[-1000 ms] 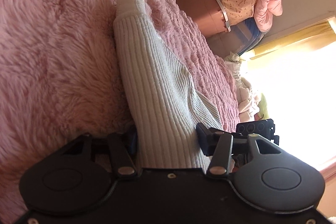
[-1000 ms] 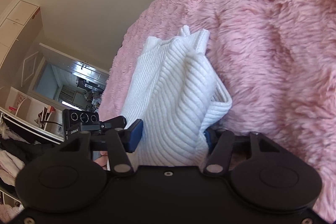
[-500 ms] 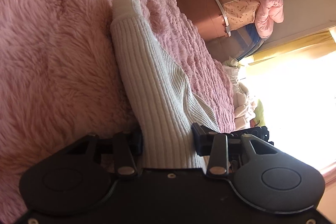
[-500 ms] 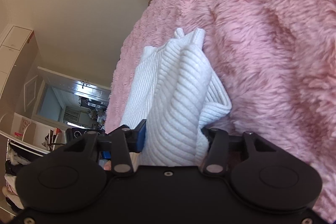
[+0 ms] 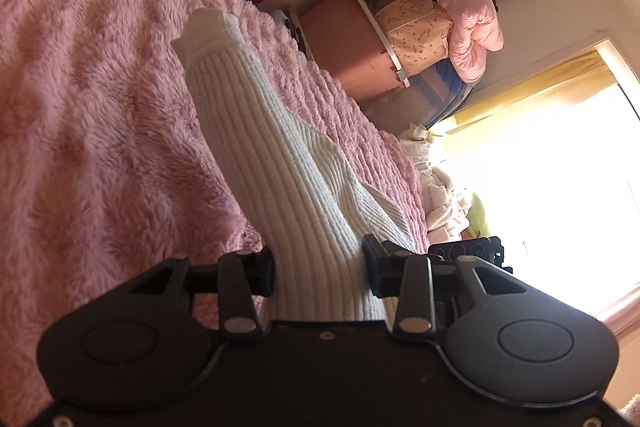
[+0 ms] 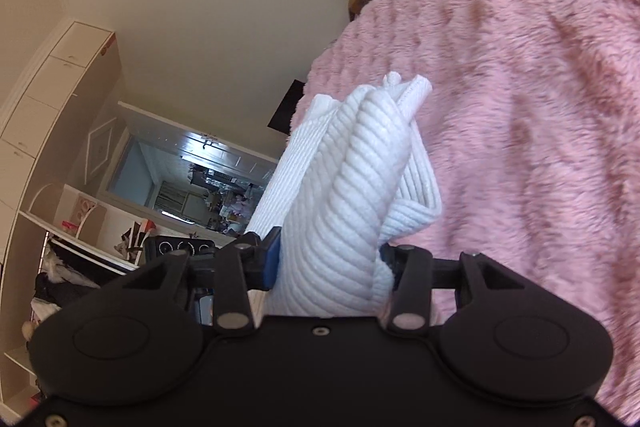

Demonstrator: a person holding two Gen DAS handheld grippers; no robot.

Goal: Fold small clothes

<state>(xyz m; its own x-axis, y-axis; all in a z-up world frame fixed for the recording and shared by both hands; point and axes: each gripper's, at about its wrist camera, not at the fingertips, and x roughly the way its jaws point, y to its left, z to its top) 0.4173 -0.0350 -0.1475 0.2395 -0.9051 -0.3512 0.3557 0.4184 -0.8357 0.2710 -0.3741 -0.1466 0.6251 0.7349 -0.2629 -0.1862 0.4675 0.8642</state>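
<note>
In the left wrist view, a white ribbed knit garment (image 5: 276, 163) is clamped between the jaws of the left gripper (image 5: 318, 267), stretching away in a long band above the shaggy pink bed cover (image 5: 88, 131).

In the right wrist view, the same knit (image 6: 352, 187) is seen bunched into thick rounded folds and pinched in the jaws of the right gripper (image 6: 328, 263), beside the pink pile (image 6: 520, 107).
</note>
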